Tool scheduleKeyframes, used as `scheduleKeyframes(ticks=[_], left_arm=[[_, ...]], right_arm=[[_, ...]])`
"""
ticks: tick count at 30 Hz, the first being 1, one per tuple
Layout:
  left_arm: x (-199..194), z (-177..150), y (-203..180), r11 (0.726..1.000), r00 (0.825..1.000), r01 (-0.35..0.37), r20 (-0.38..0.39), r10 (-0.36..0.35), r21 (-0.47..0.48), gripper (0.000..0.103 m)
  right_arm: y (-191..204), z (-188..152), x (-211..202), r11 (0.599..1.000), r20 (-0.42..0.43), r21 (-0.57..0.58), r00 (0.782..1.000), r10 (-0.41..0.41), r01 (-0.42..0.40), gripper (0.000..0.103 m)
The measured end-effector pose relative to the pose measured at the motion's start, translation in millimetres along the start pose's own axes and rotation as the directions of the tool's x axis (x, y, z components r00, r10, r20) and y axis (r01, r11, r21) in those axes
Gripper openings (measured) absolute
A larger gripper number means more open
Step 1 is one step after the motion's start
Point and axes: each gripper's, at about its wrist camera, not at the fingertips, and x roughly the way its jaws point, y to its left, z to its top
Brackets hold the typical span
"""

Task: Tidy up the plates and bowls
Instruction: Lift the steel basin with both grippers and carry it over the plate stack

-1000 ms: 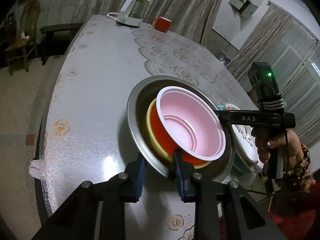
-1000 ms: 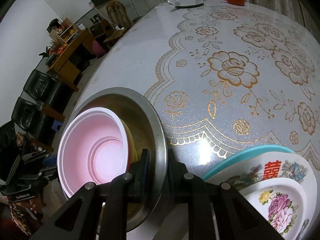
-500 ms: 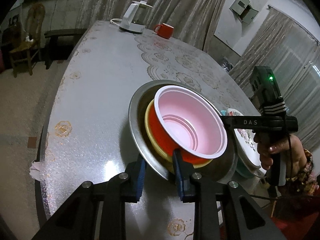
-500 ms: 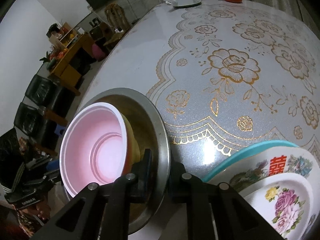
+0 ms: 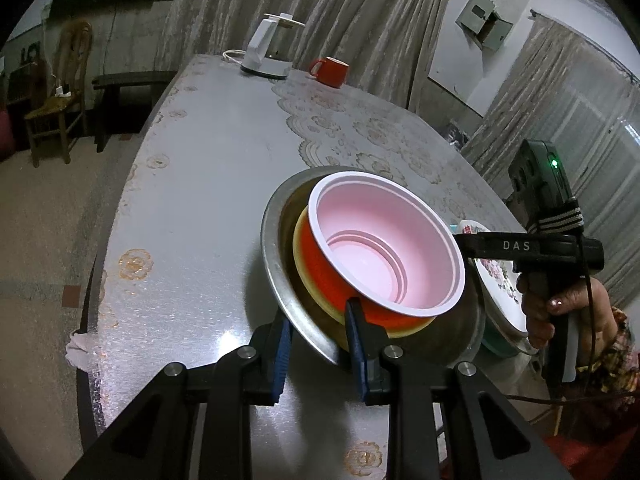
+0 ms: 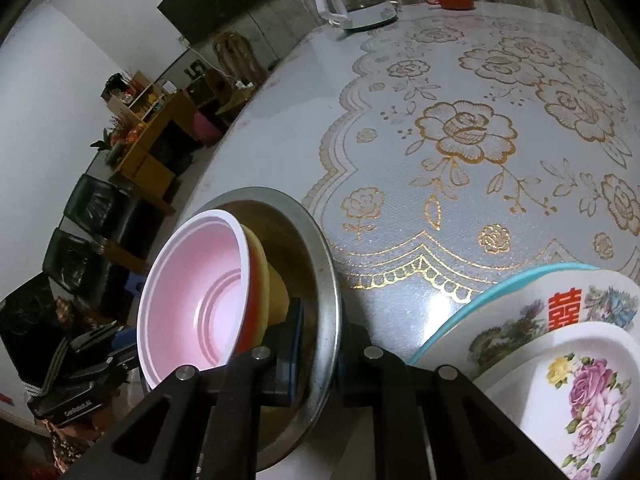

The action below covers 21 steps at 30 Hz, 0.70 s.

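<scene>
In both grippers' jaws: steel basin [image 5: 280,280] rim, tilted w/ stacked bowls [image 5: 384,248].

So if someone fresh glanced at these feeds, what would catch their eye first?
The pink bowl, nested in orange and yellow bowls inside a steel basin near the table's front edge. Both hand-held grippers clamp that basin's rim, the left at its near side, the right at the opposite side. Next, the flowered plates stacked just right of the basin.
</scene>
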Motion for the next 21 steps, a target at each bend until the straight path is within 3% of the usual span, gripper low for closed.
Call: scheduleKeyframes(ticks=[21], left_arm=[[-22,21,-22,0.998,0.994,0.005,0.11,-0.011,0.055,0.027]], right_arm=[[11,3,-40,0.999,0.127,0.016,0.991,0.044,-0.047,0.014]])
